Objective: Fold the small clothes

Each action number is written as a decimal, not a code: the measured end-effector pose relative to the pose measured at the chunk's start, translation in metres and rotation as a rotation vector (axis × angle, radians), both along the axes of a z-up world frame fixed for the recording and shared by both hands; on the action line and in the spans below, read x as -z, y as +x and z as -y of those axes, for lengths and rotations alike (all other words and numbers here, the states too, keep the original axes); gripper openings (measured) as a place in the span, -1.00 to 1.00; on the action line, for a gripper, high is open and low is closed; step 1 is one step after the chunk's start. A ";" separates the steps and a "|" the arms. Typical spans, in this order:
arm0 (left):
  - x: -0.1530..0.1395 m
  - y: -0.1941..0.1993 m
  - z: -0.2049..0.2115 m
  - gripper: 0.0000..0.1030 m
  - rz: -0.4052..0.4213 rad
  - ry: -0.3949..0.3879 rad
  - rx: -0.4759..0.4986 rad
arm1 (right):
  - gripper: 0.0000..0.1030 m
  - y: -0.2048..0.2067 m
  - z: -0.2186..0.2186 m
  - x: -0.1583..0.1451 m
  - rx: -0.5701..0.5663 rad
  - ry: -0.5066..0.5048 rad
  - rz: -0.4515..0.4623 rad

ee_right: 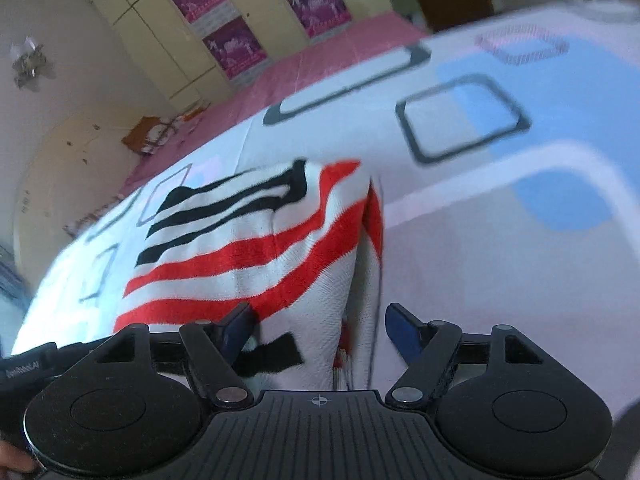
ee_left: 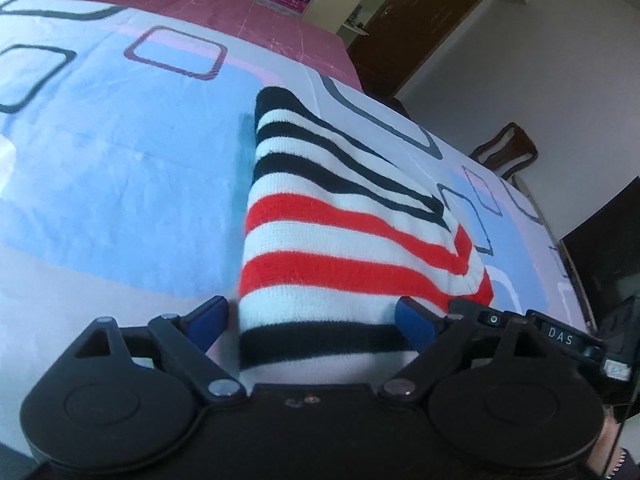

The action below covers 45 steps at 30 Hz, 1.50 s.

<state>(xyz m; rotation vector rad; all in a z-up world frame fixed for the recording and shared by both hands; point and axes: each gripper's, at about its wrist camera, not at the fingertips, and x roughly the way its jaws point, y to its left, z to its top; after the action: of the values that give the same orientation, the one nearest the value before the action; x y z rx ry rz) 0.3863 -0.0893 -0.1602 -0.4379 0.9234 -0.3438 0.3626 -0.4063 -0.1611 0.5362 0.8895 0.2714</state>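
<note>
A small knitted garment [ee_left: 340, 220] with black, white and red stripes lies folded on the bed sheet [ee_left: 120, 168]. My left gripper [ee_left: 312, 322] is open, its blue pads either side of the garment's near black-striped edge. In the right wrist view the same garment [ee_right: 248, 248] lies at the left and middle, with a raised fold at its right edge. My right gripper [ee_right: 320, 326] is open, with the garment's near corner between its blue pads. The right gripper also shows at the lower right of the left wrist view [ee_left: 560, 336].
The sheet is white and light blue with dark rounded squares, and it also shows in the right wrist view [ee_right: 500, 200]. A pink cover [ee_left: 240, 12] lies beyond it. A wooden chair [ee_left: 508, 152], a dark door [ee_left: 416, 20] and a dark screen [ee_left: 604, 264] stand to the right.
</note>
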 end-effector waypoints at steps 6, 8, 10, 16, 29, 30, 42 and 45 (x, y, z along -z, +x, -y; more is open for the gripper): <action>-0.003 0.000 0.005 0.36 0.005 -0.010 0.003 | 0.12 0.000 0.005 0.002 -0.047 0.060 -0.010; -0.008 -0.001 0.008 0.22 0.013 0.006 0.004 | -0.10 0.000 0.007 0.001 -0.056 0.064 -0.019; -0.015 -0.003 0.012 0.01 0.034 0.031 0.005 | -0.21 -0.002 0.009 -0.002 -0.055 0.072 -0.022; -0.032 -0.008 0.011 -0.21 0.073 0.057 0.022 | -0.30 -0.016 0.008 -0.024 -0.045 0.065 0.026; -0.078 -0.046 -0.084 -0.21 0.170 0.067 -0.019 | -0.31 -0.038 -0.078 -0.076 -0.090 0.114 0.107; -0.080 -0.048 -0.097 -0.21 0.174 0.068 -0.024 | -0.31 -0.038 -0.090 -0.080 -0.096 0.118 0.109; -0.081 -0.060 -0.280 -0.21 0.190 0.094 -0.068 | -0.30 -0.028 -0.259 -0.098 -0.119 0.150 0.117; -0.073 -0.060 -0.310 -0.21 0.188 0.107 -0.076 | -0.31 -0.024 -0.291 -0.088 -0.134 0.152 0.113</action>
<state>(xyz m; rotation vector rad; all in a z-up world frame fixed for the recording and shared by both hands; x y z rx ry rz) 0.3258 0.2204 -0.0868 -0.3349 0.7365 -0.2601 0.3387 -0.1153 -0.0732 0.5972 0.8004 0.4898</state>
